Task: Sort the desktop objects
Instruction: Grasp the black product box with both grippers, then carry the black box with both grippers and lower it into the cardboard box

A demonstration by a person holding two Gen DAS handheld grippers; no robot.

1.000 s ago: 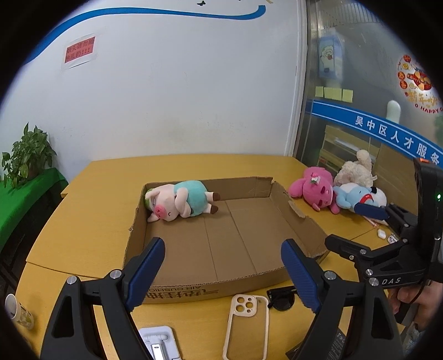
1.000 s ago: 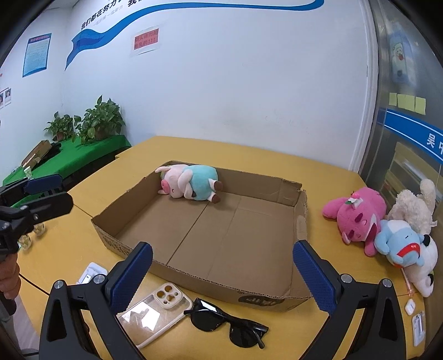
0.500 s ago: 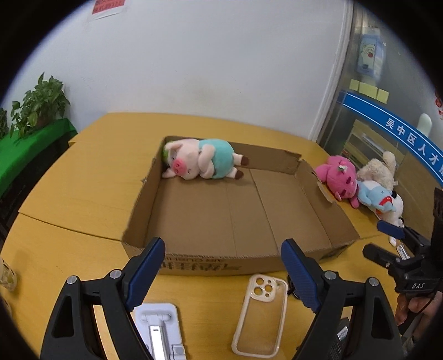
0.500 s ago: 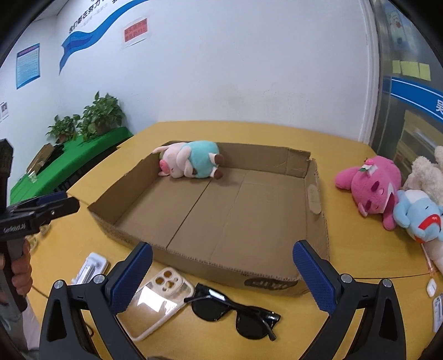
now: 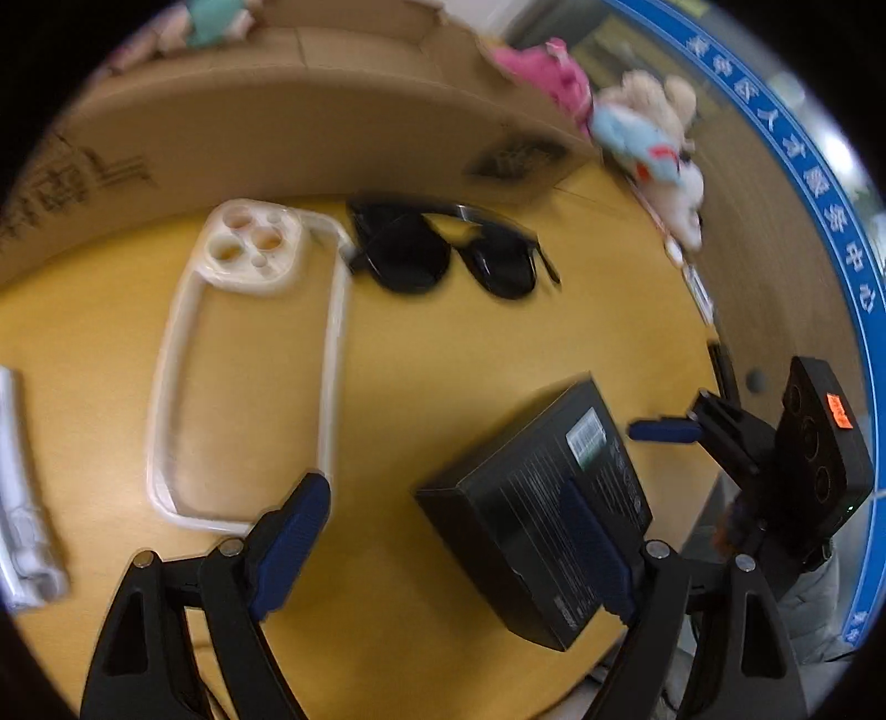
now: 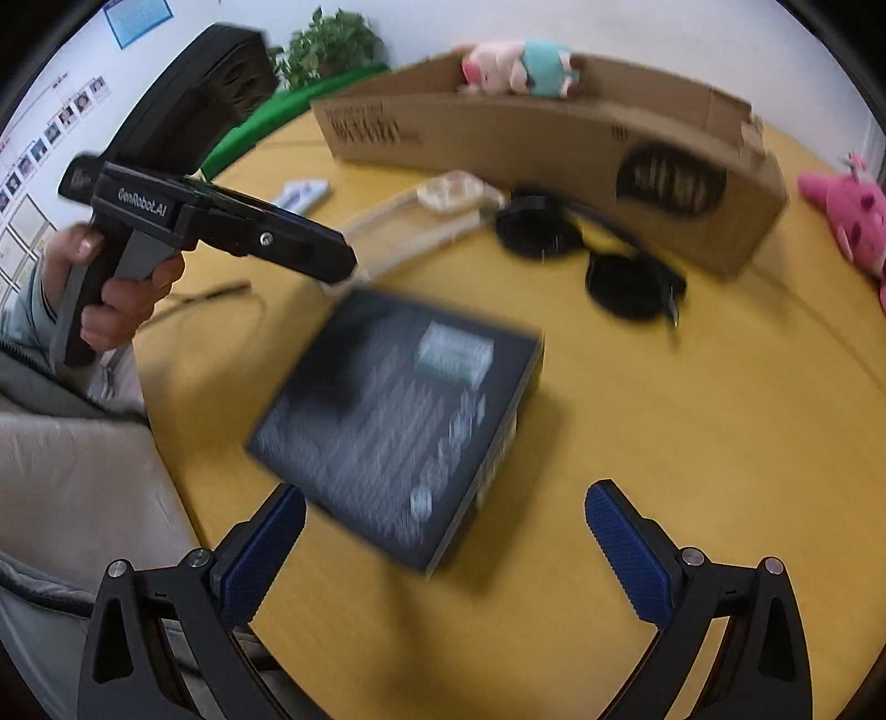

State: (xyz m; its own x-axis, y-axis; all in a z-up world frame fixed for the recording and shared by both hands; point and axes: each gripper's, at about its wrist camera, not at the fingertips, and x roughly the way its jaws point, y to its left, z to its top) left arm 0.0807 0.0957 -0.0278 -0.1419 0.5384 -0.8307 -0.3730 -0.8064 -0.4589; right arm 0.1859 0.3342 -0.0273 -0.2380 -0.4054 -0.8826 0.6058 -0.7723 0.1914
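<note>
Hovering spread and empty, both the left hand-held gripper [image 5: 443, 531] and right hand-held gripper [image 6: 443, 545] crowd the black rectangular cardboard box [image 6: 398, 426] lying near on the yellow counter [image 6: 692, 415], risking a collision.

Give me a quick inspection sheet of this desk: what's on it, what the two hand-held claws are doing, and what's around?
Surface: yellow wooden table, some bare areas.
Job's things: black box lying flat near the front edge; sunglasses and clear phone case on the table in front of the cardboard tray; pig plush inside the tray.
Clutter: white folded stand at the left; pink plush and blue plush beside the tray.
Grippers: left gripper open above the box's near-left corner; right gripper open, hovering over the box.
Cables: a thin dark cable near the table's left edge.
Surroundings: potted plant, white wall, blue-banded glass partition.
</note>
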